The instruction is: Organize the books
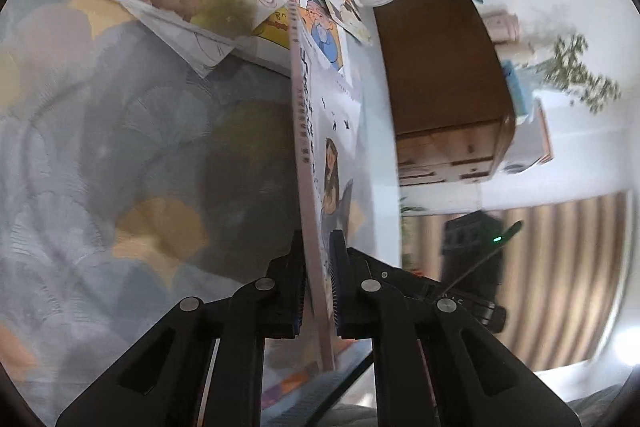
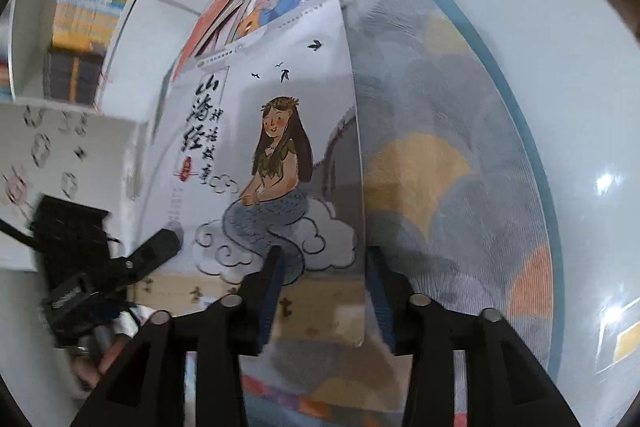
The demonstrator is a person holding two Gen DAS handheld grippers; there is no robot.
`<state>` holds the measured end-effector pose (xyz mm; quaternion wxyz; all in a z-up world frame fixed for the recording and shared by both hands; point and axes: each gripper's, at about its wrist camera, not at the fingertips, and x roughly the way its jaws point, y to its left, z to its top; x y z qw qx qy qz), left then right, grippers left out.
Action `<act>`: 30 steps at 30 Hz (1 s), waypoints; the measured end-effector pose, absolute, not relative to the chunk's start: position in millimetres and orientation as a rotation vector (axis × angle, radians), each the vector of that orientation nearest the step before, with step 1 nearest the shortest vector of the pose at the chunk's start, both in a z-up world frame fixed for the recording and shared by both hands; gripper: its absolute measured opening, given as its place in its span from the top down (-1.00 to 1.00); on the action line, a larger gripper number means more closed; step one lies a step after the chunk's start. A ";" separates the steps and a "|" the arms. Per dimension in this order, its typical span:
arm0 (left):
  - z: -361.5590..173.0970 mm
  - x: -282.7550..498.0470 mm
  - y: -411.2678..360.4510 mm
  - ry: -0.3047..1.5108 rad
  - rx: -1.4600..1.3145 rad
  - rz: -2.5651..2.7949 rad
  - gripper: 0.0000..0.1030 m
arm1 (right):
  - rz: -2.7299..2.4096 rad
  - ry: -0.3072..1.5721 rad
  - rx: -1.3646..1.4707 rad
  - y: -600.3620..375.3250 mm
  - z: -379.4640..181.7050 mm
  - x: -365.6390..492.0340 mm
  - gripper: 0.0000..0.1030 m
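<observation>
Title "山海经" on mermaid book (image 2: 280, 155), left claw (image 1: 318, 283) clenching it, right claw (image 2: 326, 291) released.

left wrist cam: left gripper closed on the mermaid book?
Yes: the left gripper has both pads pressed on the lower edge of the mermaid book, which stands edge-on between them.

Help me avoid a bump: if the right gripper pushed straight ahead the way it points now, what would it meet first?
Probably the mermaid book: the open right gripper straddles its lower right edge, so it would likely slide further onto that cover.
</observation>
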<state>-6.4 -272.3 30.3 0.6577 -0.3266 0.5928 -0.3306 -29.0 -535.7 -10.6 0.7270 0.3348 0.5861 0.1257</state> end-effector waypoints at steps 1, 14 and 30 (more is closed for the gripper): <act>29.4 -6.3 -271.8 1.345 -0.762 -0.755 0.85 | 0.289 1.289 0.782 -540.4 -12.3 -31.5 0.01; 20.6 4.6 -279.9 1.394 -1.022 -0.853 0.85 | 0.397 1.213 1.206 -576.6 -49.1 -55.1 -0.14; 38.4 10.6 -286.2 1.395 -0.868 -0.851 0.87 | 0.424 1.106 0.964 -562.7 -2.1 -57.9 0.50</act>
